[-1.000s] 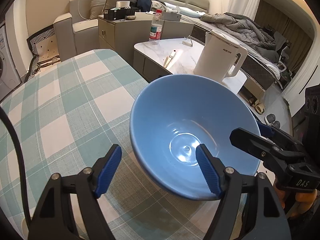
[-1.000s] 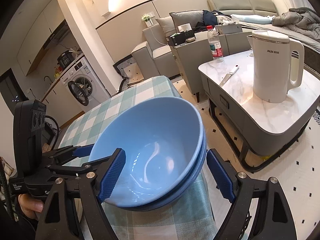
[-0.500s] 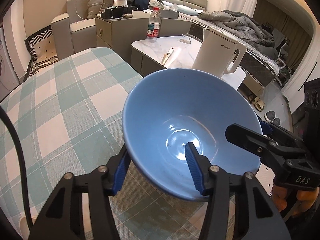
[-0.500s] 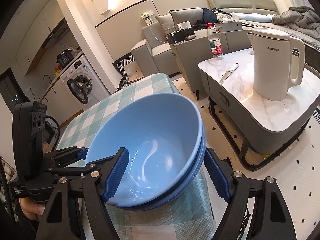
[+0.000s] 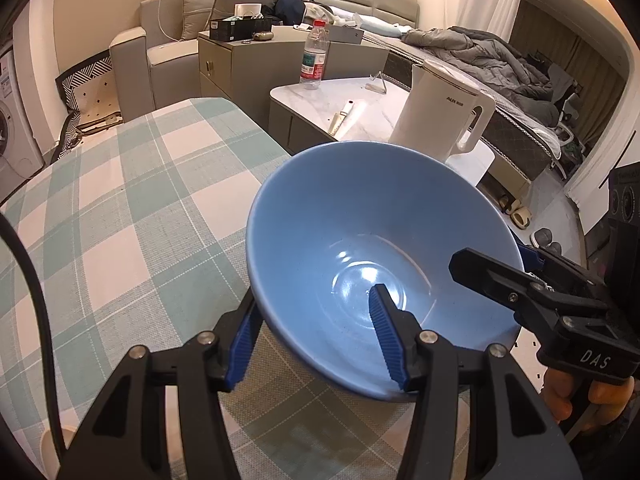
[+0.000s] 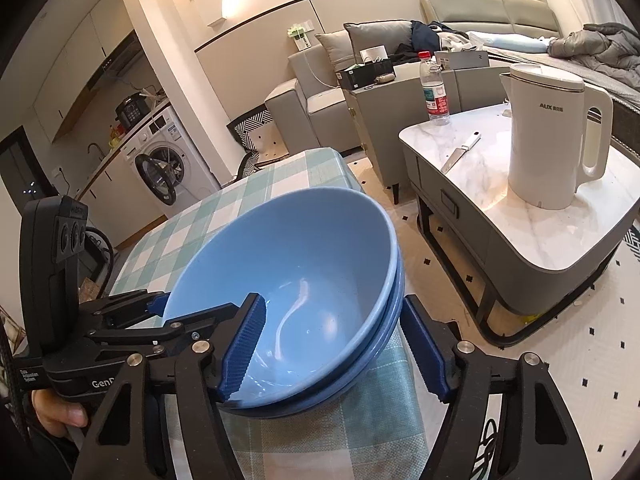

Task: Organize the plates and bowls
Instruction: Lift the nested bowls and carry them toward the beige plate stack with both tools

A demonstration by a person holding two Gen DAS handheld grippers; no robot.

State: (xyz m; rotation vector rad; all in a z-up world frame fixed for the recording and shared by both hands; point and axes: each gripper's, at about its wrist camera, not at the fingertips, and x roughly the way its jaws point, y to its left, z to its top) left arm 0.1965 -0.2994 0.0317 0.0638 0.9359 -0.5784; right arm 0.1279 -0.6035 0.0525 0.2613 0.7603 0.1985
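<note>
At the table's near corner, the nested blue bowls are clamped at the rim by the left gripper, while the right gripper's jaws, just closing, straddle the opposite rim unpressed; uneven lifting could slide the stack off the edge.

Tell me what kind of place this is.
Most likely a small lived-in apartment: a grey sofa beside a washing machine, a bed with rumpled bedding, and a kettle on a marble coffee table.
</note>
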